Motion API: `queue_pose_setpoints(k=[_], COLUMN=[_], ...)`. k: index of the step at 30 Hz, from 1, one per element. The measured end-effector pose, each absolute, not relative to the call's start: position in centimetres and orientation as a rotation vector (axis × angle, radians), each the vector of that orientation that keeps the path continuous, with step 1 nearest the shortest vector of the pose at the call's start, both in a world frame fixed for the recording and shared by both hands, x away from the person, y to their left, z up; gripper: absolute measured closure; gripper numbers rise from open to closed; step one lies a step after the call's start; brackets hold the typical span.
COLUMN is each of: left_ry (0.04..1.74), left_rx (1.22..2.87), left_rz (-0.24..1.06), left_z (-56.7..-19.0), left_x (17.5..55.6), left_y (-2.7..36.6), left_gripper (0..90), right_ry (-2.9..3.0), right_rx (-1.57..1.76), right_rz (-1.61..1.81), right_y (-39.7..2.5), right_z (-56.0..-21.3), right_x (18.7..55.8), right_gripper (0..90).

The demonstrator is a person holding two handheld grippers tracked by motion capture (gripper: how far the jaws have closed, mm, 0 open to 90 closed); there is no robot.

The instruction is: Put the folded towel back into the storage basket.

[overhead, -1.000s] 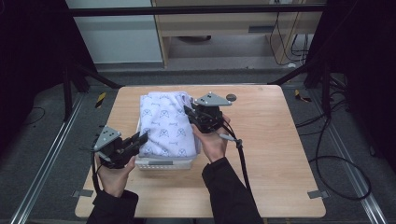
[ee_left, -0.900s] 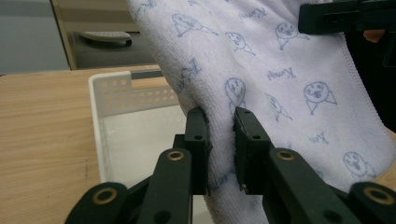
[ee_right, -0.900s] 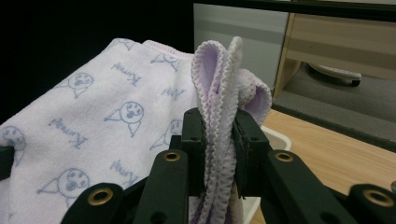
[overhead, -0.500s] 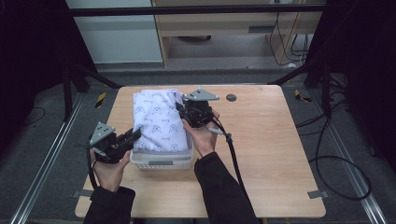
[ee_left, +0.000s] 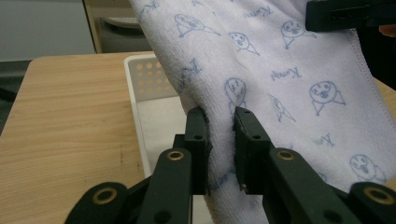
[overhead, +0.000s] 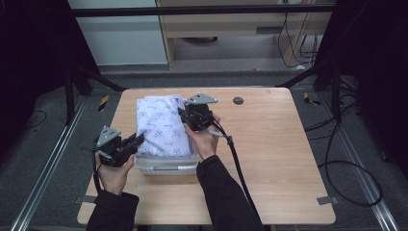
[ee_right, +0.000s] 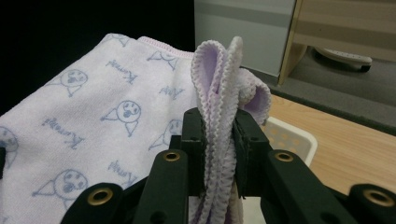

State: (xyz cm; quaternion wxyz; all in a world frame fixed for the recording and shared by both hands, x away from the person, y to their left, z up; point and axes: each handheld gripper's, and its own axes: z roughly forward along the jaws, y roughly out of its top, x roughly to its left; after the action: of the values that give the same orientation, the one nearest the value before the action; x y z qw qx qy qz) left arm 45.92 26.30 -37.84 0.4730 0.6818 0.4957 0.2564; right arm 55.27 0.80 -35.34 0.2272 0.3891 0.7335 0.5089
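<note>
— Where was the towel when you looked?

— I had the pale lilac towel (overhead: 159, 126) draped over the white perforated basket (overhead: 166, 166) that sat on the wooden table (overhead: 269, 144), toward the table's left half in the high view. The cloth rose above the basket rim and hung across it, printed all over with small blue cartoon faces. In the left gripper view I could see part of the basket's floor and its holed wall just beside the hanging cloth.

— And your left claw?

— My left gripper (ee_left: 219, 140) was clenched on a fold of the towel low on its near left side. Its two black jaws pressed the terry cloth between them, and the cloth bulged out above and below the pinch. From above, that gripper (overhead: 137, 141) sat at the basket's left near corner, with my left hand (overhead: 113, 168) behind it.

— The right one?

— My right gripper (ee_right: 219, 140) was closed on the stitched hem of the towel, several layers bunched together and standing up in a loop above the jaws. In the high view it (overhead: 185, 114) was at the towel's far right edge, with my right hand (overhead: 204, 139) behind it and its cable (overhead: 238, 163) trailing back across the table toward me.

— Anything else on the table?

— A small dark round spot (overhead: 237, 100) near the far edge, well apart from the basket. I could not tell what it was.
</note>
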Motion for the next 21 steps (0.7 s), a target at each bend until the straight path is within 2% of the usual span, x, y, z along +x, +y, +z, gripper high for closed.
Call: queue_pose_setpoints(k=[21], left_ry=[1.273], left_rx=[1.754], left_rz=[0.615], left_z=[-40.7], left_x=[47.7], left_y=[26.0], left_gripper=[76.3], right_ry=[2.072], right_rx=[1.147], right_rz=[1.350], right_y=[1.3], right_z=[-39.5], right_x=[56.9], right_gripper=[76.4])
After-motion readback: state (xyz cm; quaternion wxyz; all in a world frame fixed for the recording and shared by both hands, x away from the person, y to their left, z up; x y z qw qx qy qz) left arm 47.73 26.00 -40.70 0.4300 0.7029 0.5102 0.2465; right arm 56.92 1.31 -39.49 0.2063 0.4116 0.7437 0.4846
